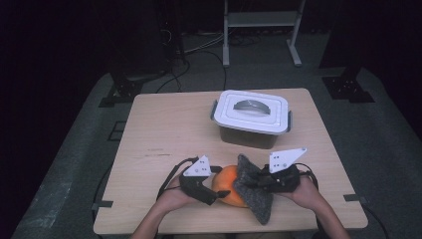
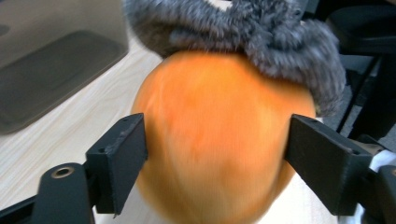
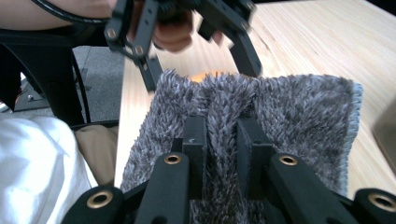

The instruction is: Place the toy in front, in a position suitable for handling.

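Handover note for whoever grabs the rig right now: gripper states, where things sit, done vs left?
Left gripper: fingers straddle the orange ball, one on each side, steadying it at the table's near edge.
Right gripper: shut on a fold of the grey fuzzy cloth, which is draped against the ball's right side.
Lidded white container: further back on the table, closed, untouched.
Done: ball gripped, cloth gripped and laid on the ball.
Left: probably wiping the rest of the ball; the uncovered side still shows bare orange.
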A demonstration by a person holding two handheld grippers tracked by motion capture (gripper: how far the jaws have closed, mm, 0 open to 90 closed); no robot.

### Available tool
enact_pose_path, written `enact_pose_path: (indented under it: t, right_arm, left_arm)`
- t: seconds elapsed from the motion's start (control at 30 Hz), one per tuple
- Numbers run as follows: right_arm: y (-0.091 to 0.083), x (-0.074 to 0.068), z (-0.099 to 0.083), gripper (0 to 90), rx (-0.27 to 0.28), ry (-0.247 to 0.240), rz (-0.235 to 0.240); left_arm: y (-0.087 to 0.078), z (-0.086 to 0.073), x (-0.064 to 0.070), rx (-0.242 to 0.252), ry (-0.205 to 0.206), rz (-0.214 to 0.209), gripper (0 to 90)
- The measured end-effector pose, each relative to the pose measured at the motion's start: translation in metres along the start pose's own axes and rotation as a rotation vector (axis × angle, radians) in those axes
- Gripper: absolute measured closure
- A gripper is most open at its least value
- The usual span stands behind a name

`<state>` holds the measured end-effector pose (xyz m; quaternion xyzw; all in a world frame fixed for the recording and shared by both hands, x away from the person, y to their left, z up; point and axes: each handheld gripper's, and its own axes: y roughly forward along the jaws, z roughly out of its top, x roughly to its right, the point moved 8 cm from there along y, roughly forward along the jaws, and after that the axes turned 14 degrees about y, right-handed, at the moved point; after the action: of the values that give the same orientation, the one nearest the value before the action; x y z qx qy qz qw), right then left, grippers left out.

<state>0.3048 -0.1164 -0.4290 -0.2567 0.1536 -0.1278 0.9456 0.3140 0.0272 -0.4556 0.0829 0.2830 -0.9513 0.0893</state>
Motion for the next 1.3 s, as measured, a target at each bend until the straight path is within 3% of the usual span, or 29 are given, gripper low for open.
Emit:
enact_pose_path:
  t: [0.1, 0.17, 0.43, 0.53, 0.57, 0.63, 0.77, 0.87, 0.93, 1.1, 1.2, 1.3]
  right_arm:
    - [0.007, -0.005, 0.004, 75.0, -0.009, -0.032, 0.002]
    - [0.008, -0.004, 0.002, 75.4, -0.013, -0.029, 0.005]
    - [-0.005, 0.012, -0.017, 75.8, -0.022, 0.038, -0.028]
    - [-0.006, 0.015, -0.021, 75.8, -0.017, 0.054, -0.026]
    - [-0.005, 0.014, -0.021, 75.8, -0.021, 0.049, -0.03]
    - [-0.001, 0.011, -0.018, 76.0, -0.02, 0.038, -0.016]
    - [0.009, 0.0, -0.013, 76.4, -0.044, -0.013, -0.007]
    - [0.008, 0.001, -0.014, 76.9, -0.045, -0.002, 0.003]
    - [0.005, 0.007, -0.018, 76.9, -0.053, 0.012, -0.016]
    - [-0.003, 0.023, -0.03, 76.9, -0.062, 0.069, -0.053]
    - [-0.007, 0.017, -0.02, 76.9, -0.004, 0.069, -0.019]
    - [-0.004, 0.009, -0.012, 76.9, 0.016, 0.048, 0.007]
  left_arm:
    - [0.0, 0.0, 0.002, -0.013, 0.027, 0.0, 24.8]
    - [-0.001, -0.003, 0.002, -0.016, 0.021, -0.005, 30.1]
    - [-0.007, -0.017, 0.003, -0.068, 0.027, -0.054, 32.3]
    - [-0.008, -0.012, 0.001, -0.048, 0.025, -0.037, 26.9]
    - [-0.008, -0.008, 0.0, -0.03, 0.019, -0.025, 21.3]
    - [-0.006, 0.0, -0.001, 0.016, -0.005, -0.017, 18.7]
    - [-0.002, -0.007, 0.003, -0.024, 0.018, -0.036, 30.0]
    - [-0.005, -0.013, 0.002, -0.018, 0.008, -0.05, 35.0]
    - [-0.007, -0.016, 0.0, -0.022, -0.013, -0.063, 36.0]
    - [-0.009, -0.017, 0.001, -0.02, -0.012, -0.076, 35.5]
    - [-0.008, -0.016, 0.001, -0.018, -0.01, -0.08, 32.9]
    - [-0.003, -0.013, 0.0, -0.008, -0.033, -0.055, 21.9]
